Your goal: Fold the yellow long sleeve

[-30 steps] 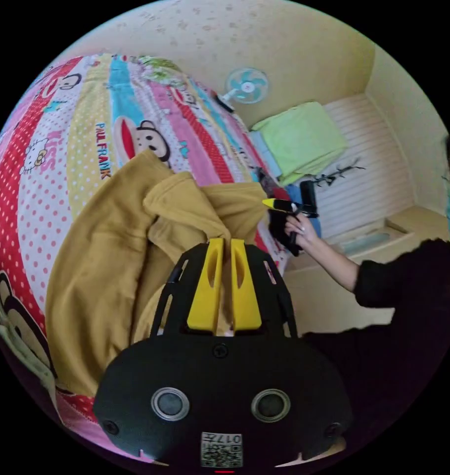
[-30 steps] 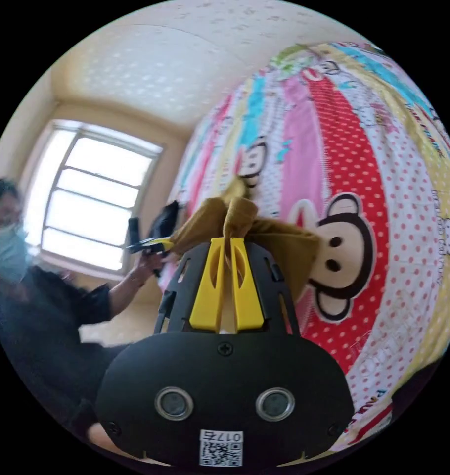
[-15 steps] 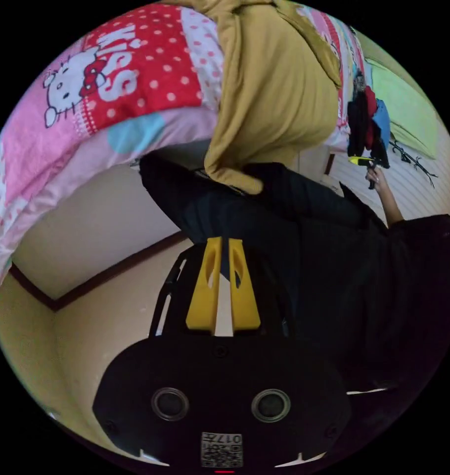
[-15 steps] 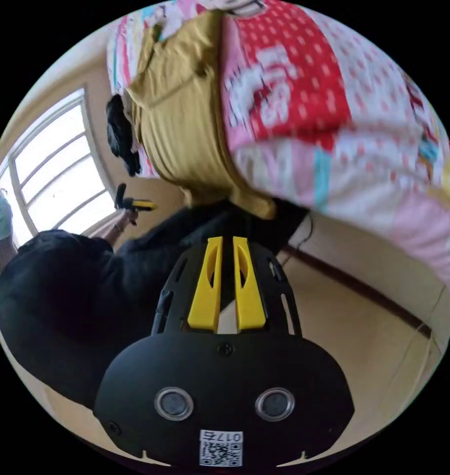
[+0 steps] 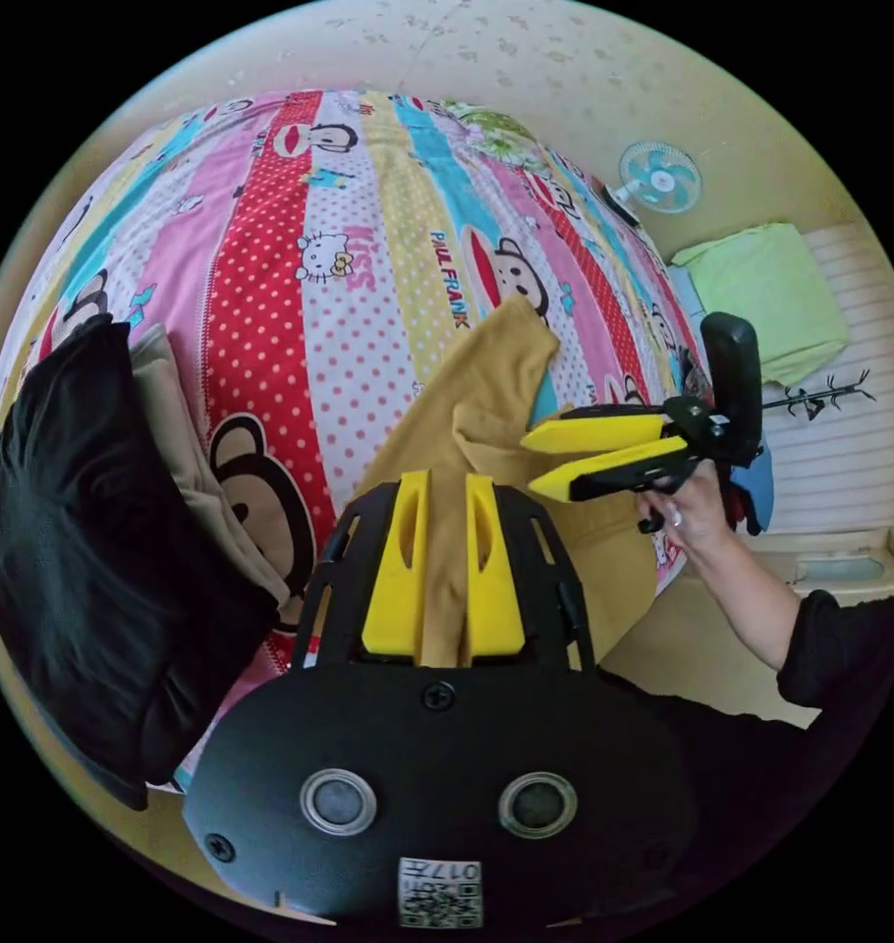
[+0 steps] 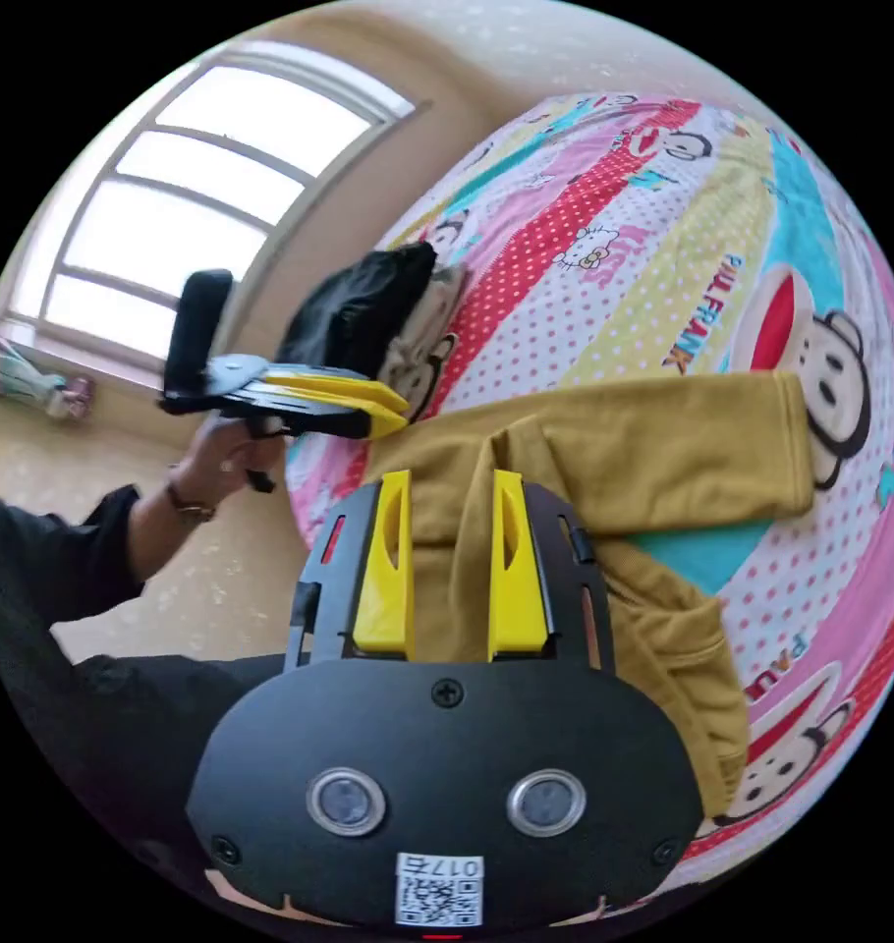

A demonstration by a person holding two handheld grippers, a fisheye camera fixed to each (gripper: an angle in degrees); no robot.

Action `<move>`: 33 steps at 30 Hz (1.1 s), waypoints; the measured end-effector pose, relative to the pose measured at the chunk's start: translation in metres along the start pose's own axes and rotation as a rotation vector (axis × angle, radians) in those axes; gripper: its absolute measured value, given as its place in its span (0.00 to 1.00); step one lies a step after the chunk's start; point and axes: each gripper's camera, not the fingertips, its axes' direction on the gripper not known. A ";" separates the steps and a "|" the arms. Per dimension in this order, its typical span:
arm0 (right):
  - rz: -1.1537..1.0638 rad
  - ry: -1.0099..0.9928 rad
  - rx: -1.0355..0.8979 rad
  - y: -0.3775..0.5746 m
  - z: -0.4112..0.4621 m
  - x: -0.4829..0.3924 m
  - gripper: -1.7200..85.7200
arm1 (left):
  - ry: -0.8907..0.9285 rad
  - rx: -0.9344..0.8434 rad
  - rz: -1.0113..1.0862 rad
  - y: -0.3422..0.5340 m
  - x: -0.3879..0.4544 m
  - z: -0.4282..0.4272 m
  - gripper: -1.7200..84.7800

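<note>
Looking past our left gripper (image 5: 443, 481), we see its two yellow jaws parted a little with the yellow long sleeve (image 5: 472, 413) lying between them; whether the jaws pinch the cloth or merely straddle it, we cannot tell, since the black housing hides the cloth's near edge. From there one sleeve runs toward 12 o'clock over the striped cartoon bedspread (image 5: 300, 255). At 3 o'clock the right gripper (image 5: 535, 462) comes into this view, held in a hand (image 5: 688, 511), its jaws slightly apart at the tips and hovering just above the garment, without cloth between them.

In the right gripper view, our own right gripper (image 6: 451, 481) has its jaws spread wide, released, with a raised fold of the yellow long sleeve (image 6: 604, 462) between them and touching neither. The garment's body is cut off under the housing; one sleeve stretches toward 3 o'clock, its cuff near a monkey face on the bedspread (image 6: 663, 246), and more yellow cloth bunches toward 4 o'clock. The left gripper (image 6: 393, 411) shows at 10 o'clock, held in a hand (image 6: 221, 457), its tips at the garment's edge; its grip is unclear here too.

We count one yellow garment, two grippers, and one pile of folded clothes (image 5: 93, 530), black over beige, at 9 o'clock in the left gripper view; how many pieces it holds is hard to make out.
</note>
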 end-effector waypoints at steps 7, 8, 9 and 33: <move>-0.061 -0.441 0.090 0.036 -0.035 0.037 0.07 | 0.162 0.045 -0.042 0.016 -0.013 -0.013 0.10; -0.033 -0.548 0.194 0.064 -0.061 0.056 0.06 | 0.180 0.045 -0.029 0.017 -0.011 -0.012 0.10; 0.007 -0.569 0.240 0.080 -0.072 0.068 0.06 | 0.201 0.037 -0.011 0.018 -0.007 -0.007 0.10; 0.745 0.323 0.303 0.162 -0.081 0.069 0.18 | -0.146 -0.200 0.210 -0.098 0.100 0.076 0.06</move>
